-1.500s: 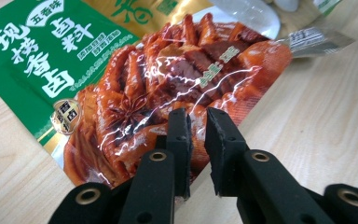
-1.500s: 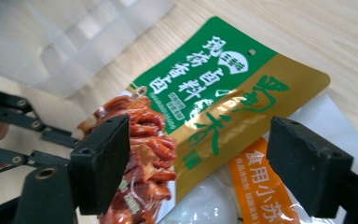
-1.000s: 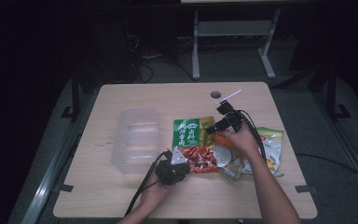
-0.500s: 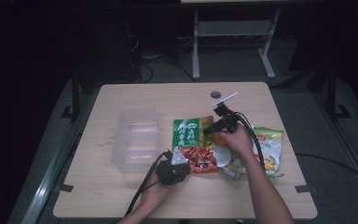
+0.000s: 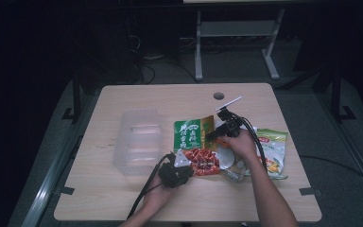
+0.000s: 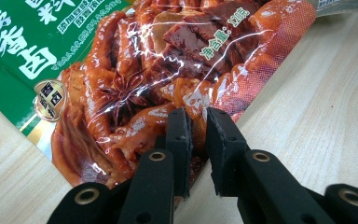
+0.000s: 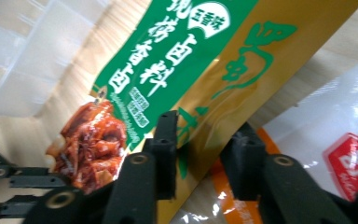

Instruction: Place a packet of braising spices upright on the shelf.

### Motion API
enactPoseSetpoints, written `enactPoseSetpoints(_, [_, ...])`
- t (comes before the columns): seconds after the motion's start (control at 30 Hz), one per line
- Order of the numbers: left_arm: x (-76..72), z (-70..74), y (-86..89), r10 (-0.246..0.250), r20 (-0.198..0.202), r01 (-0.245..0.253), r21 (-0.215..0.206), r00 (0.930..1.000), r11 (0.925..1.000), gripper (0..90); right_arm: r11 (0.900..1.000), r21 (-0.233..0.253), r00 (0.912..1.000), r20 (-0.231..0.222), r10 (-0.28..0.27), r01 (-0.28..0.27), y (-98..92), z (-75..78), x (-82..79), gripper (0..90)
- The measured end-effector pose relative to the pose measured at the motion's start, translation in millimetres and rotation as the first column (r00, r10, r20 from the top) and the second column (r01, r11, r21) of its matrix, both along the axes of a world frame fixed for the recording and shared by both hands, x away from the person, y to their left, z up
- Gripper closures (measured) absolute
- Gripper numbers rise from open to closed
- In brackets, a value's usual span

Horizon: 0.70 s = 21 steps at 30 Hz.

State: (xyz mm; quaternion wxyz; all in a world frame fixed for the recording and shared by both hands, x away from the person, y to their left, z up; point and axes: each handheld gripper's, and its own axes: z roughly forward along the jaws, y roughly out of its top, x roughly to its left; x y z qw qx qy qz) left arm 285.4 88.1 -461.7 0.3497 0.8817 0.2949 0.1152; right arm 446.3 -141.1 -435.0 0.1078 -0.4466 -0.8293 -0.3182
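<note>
The left tongs (image 6: 196, 140) pinch the green-and-red sauce packet's (image 5: 194, 142) near edge, pinning it to the surface (image 5: 123, 198), while the right tongs (image 7: 205, 140) gape open over its far edge, ready to grip.

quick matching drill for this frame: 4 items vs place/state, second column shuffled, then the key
1. left claw
2. right claw
3. clear plastic box
4. yellow-green packet

A. far right of the pile of packets
B. open over the gold edge of the green sauce packet
C. left of the packets, on the table
D. nearly shut on the red end of the green sauce packet

Pairs: 1-D, 2-B, 3-C, 4-A
</note>
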Motion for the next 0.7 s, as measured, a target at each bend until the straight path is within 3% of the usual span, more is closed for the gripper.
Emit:
enactPoseSetpoints(0.13, [0.0, 0.0, 0.1, -0.004, 0.006, 0.004, 0.006, 1.0, 1.0, 78.9, 0.999, -0.022, 0.9994, 0.02, 0.028, -0.027, 3.1, -0.9, -0.9, 80.0])
enactPoseSetpoints(0.3, [-0.2, -0.7, -0.4, -0.004, 0.0, 0.004, 0.002, 1.0, 1.0, 78.5, 0.999, -0.014, 0.9982, 0.037, 0.047, -0.046, 5.7, 3.7, -3.3, 88.3])
enactPoseSetpoints(0.57, [-1.5, 2.2, 0.9, -0.011, 0.003, 0.011, -0.001, 0.9999, 0.9999, 74.1, 0.999, -0.003, 0.9958, 0.073, 0.055, -0.055, 5.1, 14.0, -9.6, 89.4])
enactPoseSetpoints(0.7, [-3.2, 9.4, 5.1, 0.005, 0.018, -0.004, -0.061, 0.9998, 0.9982, 72.2, 0.997, 0.024, 0.9928, 0.099, 0.068, -0.07, 6.3, 23.6, -15.8, 89.6])
